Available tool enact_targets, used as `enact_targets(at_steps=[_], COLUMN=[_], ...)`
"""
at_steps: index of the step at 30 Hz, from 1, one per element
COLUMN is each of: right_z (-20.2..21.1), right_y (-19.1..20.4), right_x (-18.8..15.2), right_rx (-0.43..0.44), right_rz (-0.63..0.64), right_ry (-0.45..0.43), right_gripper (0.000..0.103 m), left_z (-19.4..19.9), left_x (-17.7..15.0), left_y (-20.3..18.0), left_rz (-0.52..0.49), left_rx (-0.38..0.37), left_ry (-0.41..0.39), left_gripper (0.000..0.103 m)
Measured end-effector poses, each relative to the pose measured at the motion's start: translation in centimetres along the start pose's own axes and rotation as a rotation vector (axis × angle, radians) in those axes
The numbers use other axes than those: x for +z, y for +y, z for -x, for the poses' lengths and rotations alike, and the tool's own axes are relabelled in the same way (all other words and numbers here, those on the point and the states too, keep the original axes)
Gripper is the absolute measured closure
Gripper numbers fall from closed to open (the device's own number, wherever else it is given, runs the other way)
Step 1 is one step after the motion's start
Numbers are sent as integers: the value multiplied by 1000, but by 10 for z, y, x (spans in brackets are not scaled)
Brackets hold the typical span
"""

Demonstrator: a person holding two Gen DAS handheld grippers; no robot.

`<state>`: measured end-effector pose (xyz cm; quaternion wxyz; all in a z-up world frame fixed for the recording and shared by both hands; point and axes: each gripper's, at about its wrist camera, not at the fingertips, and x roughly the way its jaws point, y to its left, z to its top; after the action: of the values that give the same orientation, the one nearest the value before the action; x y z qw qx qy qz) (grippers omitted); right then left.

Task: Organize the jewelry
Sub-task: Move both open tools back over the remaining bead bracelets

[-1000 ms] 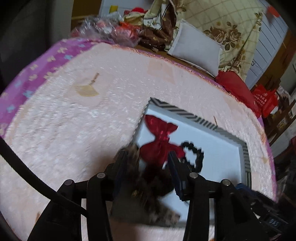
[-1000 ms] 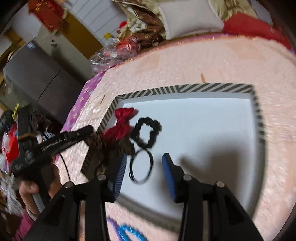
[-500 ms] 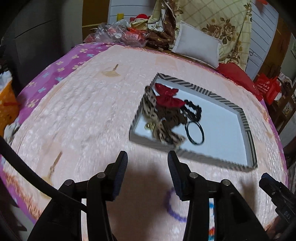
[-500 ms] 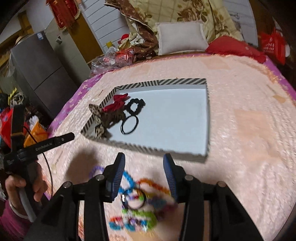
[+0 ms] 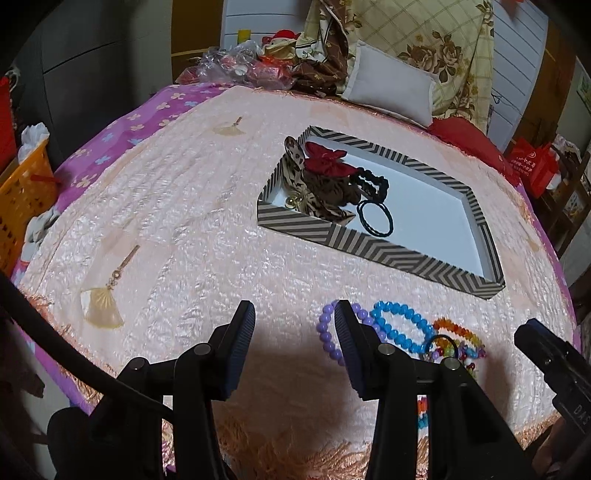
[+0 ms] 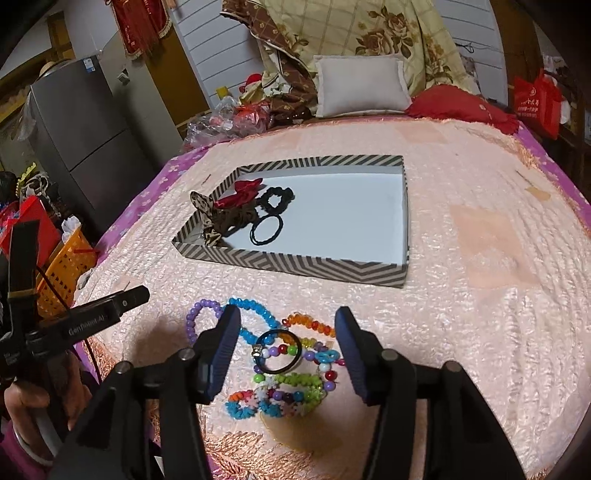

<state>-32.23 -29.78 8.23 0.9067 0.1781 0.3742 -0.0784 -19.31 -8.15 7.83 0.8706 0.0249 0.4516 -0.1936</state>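
It was a lived-in home bedroom. A bed (image 6: 480, 229) under a pink bedspread filled the room; at its head lay a grey pillow (image 6: 360, 86) and a floral quilt (image 6: 388, 33). Left of the bed stood a grey refrigerator (image 6: 70, 136) and an orange basket (image 6: 66, 266).

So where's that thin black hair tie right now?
In both wrist views the thin black hair tie lies flat inside the striped tray, near its front wall, just in front of the black scrunchie and beside the leopard-print hair bow.
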Motion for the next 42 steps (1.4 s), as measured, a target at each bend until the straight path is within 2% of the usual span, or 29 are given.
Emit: enact_targets(at_steps=[8, 21, 30, 36, 42], right_z=[-2, 1, -6, -11, -12], right_y=[4, -3, -5, -4, -6], right_x=[-9, -11, -19, -23, -22], right_rx=[-23, -68, -57, -46, -39], right_rz=[14, 49, 68, 74, 70], right_ry=[27, 21, 60, 82, 84], right_gripper=[45, 45, 45, 45, 45], left_z=[5, 0, -12, -21, -33], left_x=[-10, -15, -19, -20, -21], left_y=[-3, -3, 22, 15, 2], left_rz=[-16, -11, 79, 86, 52], left_rx=[17, 21, -31, -74, -55], left_ry=[-5, 19, 86, 109, 124], left_gripper=[71, 71, 71, 71, 71])
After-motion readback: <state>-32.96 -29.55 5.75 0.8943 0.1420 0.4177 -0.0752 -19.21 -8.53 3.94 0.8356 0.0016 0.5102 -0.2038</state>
